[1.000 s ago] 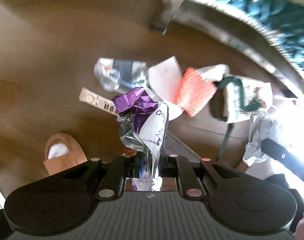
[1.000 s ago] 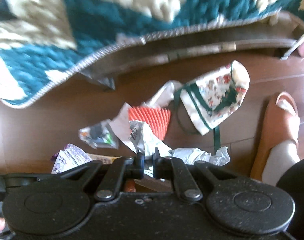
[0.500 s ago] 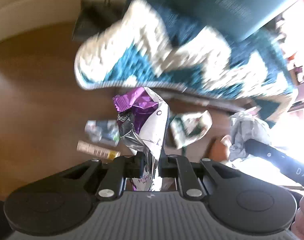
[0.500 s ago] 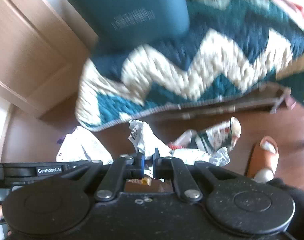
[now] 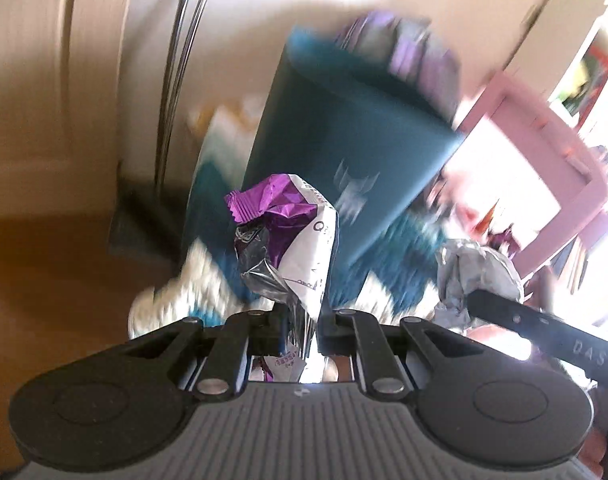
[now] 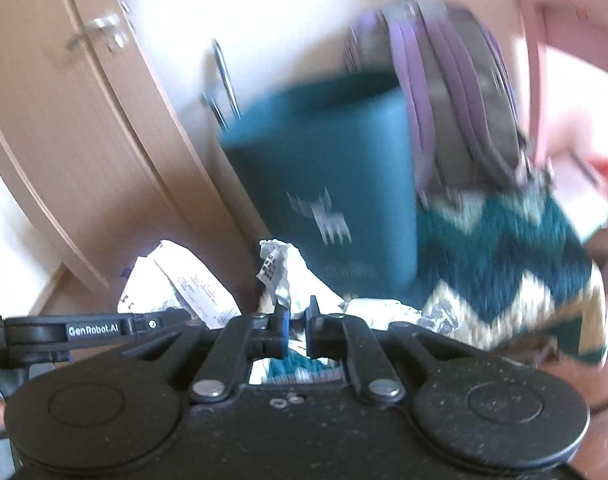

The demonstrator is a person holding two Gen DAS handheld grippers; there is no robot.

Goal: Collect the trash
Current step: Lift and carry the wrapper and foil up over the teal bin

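Left tongs (image 5: 300,326): two black fingers on crossed black link bars with silver rivets, flanked by two round black discs; the housing along the lower edge is grey and ribbed. Right tongs (image 6: 296,320): the same linkage, black and dust-speckled, with small screws at lower centre. White "GenRobot.AI" lettering marks the black bar at left. Skin shows at lower left.

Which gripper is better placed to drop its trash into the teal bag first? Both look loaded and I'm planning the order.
Probably the left gripper: its purple-and-white foil wrapper sits right before the teal paper bag.
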